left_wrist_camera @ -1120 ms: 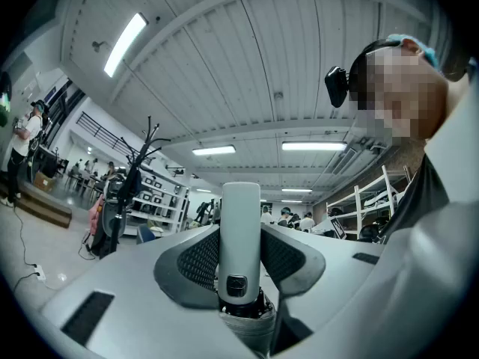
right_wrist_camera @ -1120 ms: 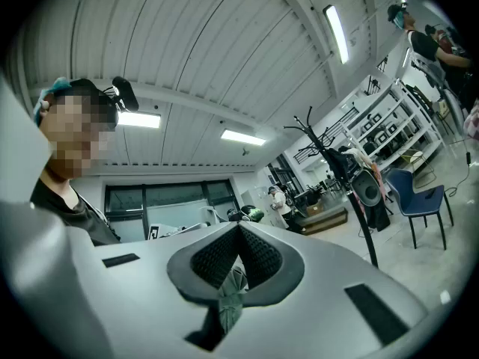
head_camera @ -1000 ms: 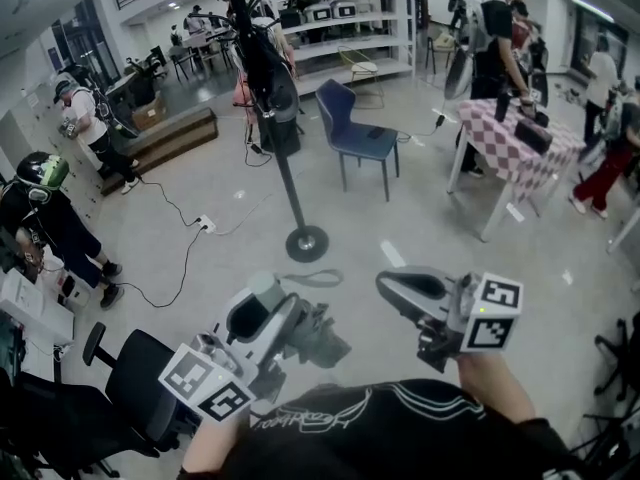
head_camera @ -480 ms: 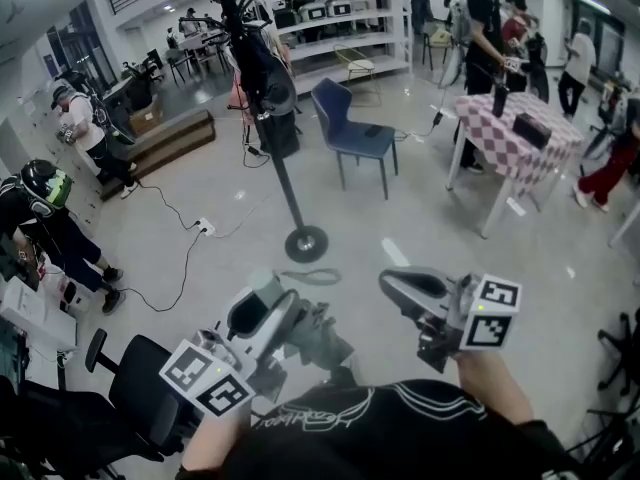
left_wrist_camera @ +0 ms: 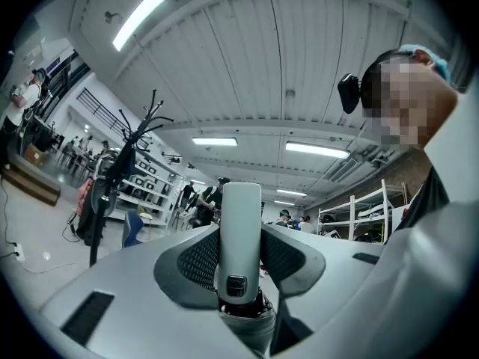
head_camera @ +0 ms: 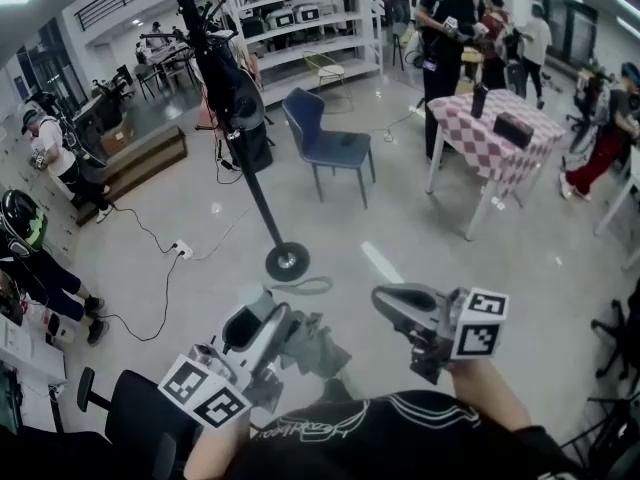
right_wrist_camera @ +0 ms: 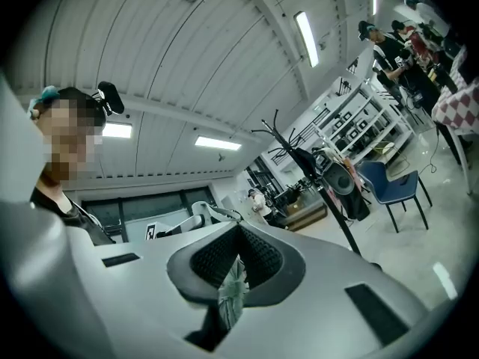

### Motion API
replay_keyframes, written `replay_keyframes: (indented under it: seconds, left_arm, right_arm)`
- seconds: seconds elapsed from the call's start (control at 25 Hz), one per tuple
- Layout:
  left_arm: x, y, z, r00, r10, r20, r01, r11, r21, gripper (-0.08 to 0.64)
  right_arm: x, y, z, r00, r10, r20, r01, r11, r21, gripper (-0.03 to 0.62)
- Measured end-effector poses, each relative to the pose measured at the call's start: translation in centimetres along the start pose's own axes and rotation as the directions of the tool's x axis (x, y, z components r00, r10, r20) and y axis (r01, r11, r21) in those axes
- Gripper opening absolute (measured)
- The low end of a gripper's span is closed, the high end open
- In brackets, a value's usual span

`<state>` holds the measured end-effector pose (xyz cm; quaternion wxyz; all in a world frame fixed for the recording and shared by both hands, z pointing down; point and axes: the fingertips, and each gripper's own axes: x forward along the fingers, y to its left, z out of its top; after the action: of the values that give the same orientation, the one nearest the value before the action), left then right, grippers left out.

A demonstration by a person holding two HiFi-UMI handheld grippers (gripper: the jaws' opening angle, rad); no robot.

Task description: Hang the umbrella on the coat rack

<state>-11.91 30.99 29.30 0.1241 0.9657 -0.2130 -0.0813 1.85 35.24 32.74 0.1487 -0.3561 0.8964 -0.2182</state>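
Note:
A black coat rack stands ahead on a round base, with dark bags hanging near its top; it also shows in the left gripper view and the right gripper view. My left gripper is shut on the umbrella's pale grey handle, which sticks up between the pads. The dark folded umbrella lies between both grippers, low in the head view. A thin strap loop shows just ahead of them. My right gripper is shut on a pale pleated strip of fabric.
A blue chair stands right of the rack, and a checked table further right with people around it. A power strip and cable lie on the floor at left. An office chair is at the lower left.
The rack and the room have slid left and down in the head view. Both grippers sit slightly lower, keeping the same hold on the umbrella.

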Motion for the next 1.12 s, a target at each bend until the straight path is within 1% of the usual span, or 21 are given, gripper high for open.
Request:
replay_keyframes:
  seconds: [0.12, 0.32, 0.48, 0.68, 0.88, 1.12]
  left_arm:
    - [1.8, 2.5, 0.0, 1.0, -0.019, -0.006, 0.019, 1.0, -0.011, 0.153]
    - [5.1, 7.6, 0.0, 0.999, -0.032, -0.011, 0.031, 0.999, -0.022, 0.153]
    - [7.1, 12.6, 0.9, 0.999, -0.039, -0.013, 0.038, 0.999, -0.032, 0.155]
    - [10.0, 18.5, 3.0, 0.999, -0.051, 0.014, 0.052, 0.998, -0.021, 0.155]
    - [11.6, 23.6, 4.1, 0.998, -0.061, 0.028, 0.061, 0.998, -0.024, 0.155]
    - [13.4, 27.8, 4.4, 0.998, -0.063, 0.029, 0.064, 0.998, -0.019, 0.156]
  right_arm:
    - [1.9, -2.3, 0.6, 1.0, -0.012, 0.001, 0.012, 1.0, 0.009, 0.011]
    - [5.7, -7.3, 1.2, 1.0, -0.02, -0.013, 0.02, 0.998, 0.053, 0.011]
    - [9.5, -10.9, 2.5, 0.999, -0.031, -0.025, 0.033, 0.996, 0.081, 0.012]
    - [14.3, -15.5, 4.8, 0.998, -0.042, -0.036, 0.045, 0.994, 0.103, 0.012]
    - [18.8, -18.7, 5.5, 0.998, -0.031, -0.06, 0.038, 0.992, 0.119, 0.012]
    - [22.0, -21.3, 6.3, 0.999, -0.019, -0.042, 0.024, 0.989, 0.143, 0.012]
